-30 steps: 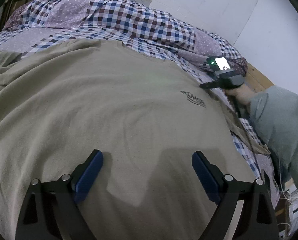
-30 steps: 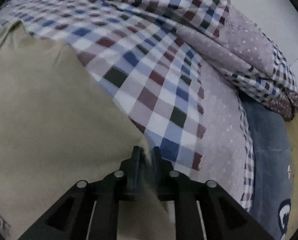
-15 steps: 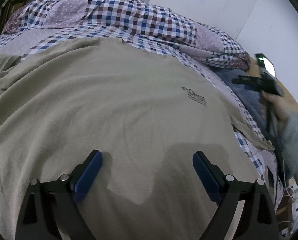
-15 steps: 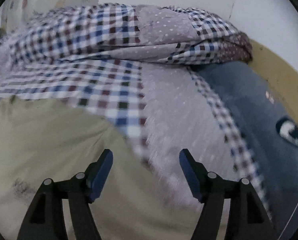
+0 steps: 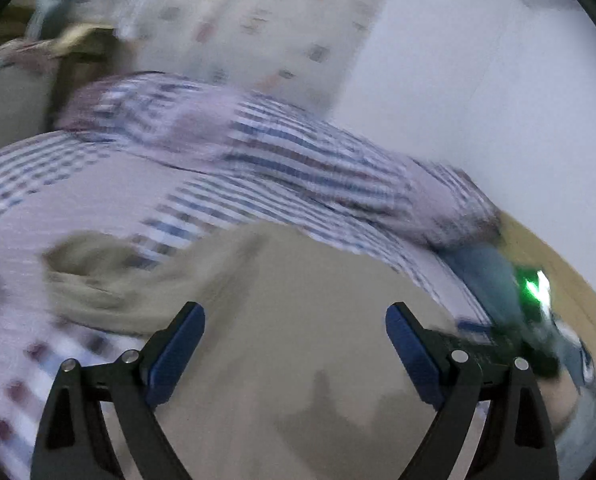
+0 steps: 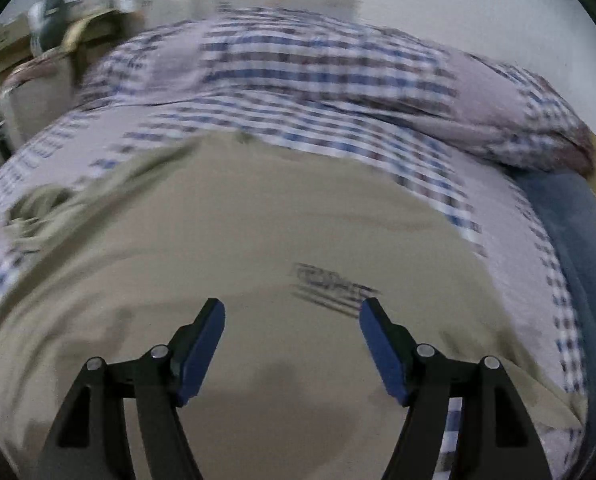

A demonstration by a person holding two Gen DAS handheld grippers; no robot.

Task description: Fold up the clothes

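- Left gripper (image 5: 296, 344): one; my fingers (image 5: 178, 354) spread wide, holding nothing, hovering over cloth.
- Right gripper (image 6: 292, 338): one; fingers (image 6: 200, 350) likewise spread wide and empty.
- Beige shirt (image 6: 258, 220): one, the task's garment. It lies spread on the bed directly under and ahead of both pairs of fingers. A dark printed mark (image 6: 333, 286) sits just beyond my right fingertips, slightly to their right. Far to the left of my left fingers, one part of the shirt (image 5: 94, 276) is bunched, probably a sleeve; blur prevents certainty.
- Checked bedcover (image 6: 317, 80): one, beyond the shirt and to either side of it, heaped at the far end.
- Dark blue item (image 6: 569, 240): one, well to the right of my right fingers, at the bed's edge; I cannot tell what it is.
- Step in hand, by my judgement: between grasps, with the shirt laid flat and no fold visible.
- Next move calls for: lowering each pair of fingers to a shirt edge or sleeve, pinching one layer only, then carrying it across the body.
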